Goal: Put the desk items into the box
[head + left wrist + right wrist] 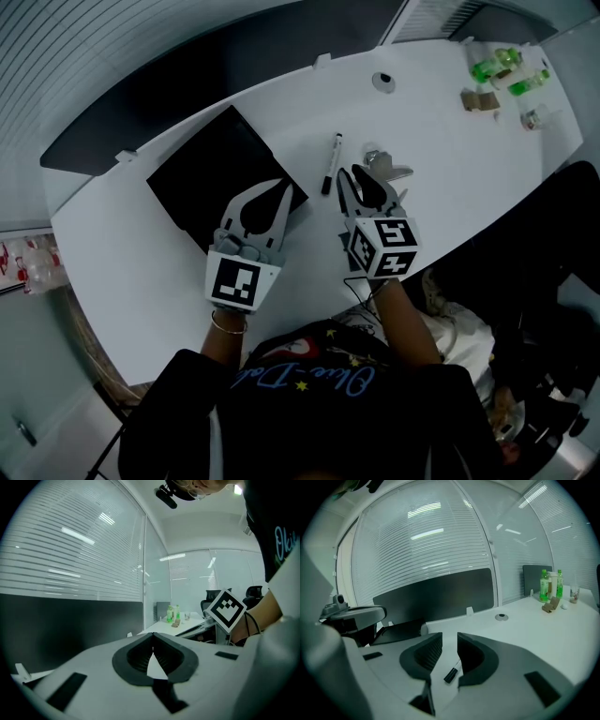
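A black marker (330, 164) lies on the white desk (441, 169), just right of the flat black box (220, 169). My right gripper (367, 171) hovers beside the marker's near end with its jaws apart and nothing held. In the right gripper view the marker (452, 673) shows through the gap of the right gripper (449, 641), lower down on the desk. My left gripper (283, 190) sits over the box's near right corner. In the left gripper view the left gripper (153, 637) has its tips together with nothing between them.
Green bottles (497, 64), a small brown item (478, 98) and a glass (534, 117) stand at the desk's far right end. A round cable grommet (382, 82) sits near the back edge. A dark partition runs behind the desk. Office chairs stand to the right.
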Demonstrator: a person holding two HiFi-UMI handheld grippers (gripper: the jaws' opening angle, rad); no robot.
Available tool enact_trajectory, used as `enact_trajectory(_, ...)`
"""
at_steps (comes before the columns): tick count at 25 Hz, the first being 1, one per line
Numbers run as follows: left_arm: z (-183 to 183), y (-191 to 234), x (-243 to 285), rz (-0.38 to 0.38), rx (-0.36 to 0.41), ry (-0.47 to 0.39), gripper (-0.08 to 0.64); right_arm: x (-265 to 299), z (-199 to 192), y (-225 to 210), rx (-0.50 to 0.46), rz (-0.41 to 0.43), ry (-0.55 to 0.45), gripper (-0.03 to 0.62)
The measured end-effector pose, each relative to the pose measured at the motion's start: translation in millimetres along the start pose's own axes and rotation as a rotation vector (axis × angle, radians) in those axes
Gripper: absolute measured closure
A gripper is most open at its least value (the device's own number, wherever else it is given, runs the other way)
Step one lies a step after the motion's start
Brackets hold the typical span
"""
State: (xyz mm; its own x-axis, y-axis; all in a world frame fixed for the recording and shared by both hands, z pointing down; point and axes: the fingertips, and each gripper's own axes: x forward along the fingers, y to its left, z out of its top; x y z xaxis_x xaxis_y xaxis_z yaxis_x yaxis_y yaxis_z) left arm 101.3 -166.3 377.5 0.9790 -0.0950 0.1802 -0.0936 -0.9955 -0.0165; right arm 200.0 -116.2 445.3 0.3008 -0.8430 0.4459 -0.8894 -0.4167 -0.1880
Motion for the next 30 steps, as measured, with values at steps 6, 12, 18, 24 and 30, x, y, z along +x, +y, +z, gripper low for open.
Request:
enact_trajectory(6,-4,6,4,-0.022,-0.012,0.005,0.552,18,-8,-4,-0.013,-0.024,0.044,0.486)
enact_trajectory(12,-4,18,6,-0.020,-0.026,0.000,0.552,35,-21,-6,-0.032,-0.047,0.094,0.477)
enact_trajectory(18,-5,29,7,-0.013,-0.039,0.005,0.552,45,-32,-10,-0.026,-0.065,0.128,0.476)
enact_trajectory(24,-14,29,6,-0.021,-0.075,0.023,0.552,51,-46,-11,-0.023,-0.073,0.172,0.476)
enact_trajectory(30,-15,40,5,-0.016,-0.097,0.012,0.552,58,-56,-16,-0.006,-0.100,0.206,0.472)
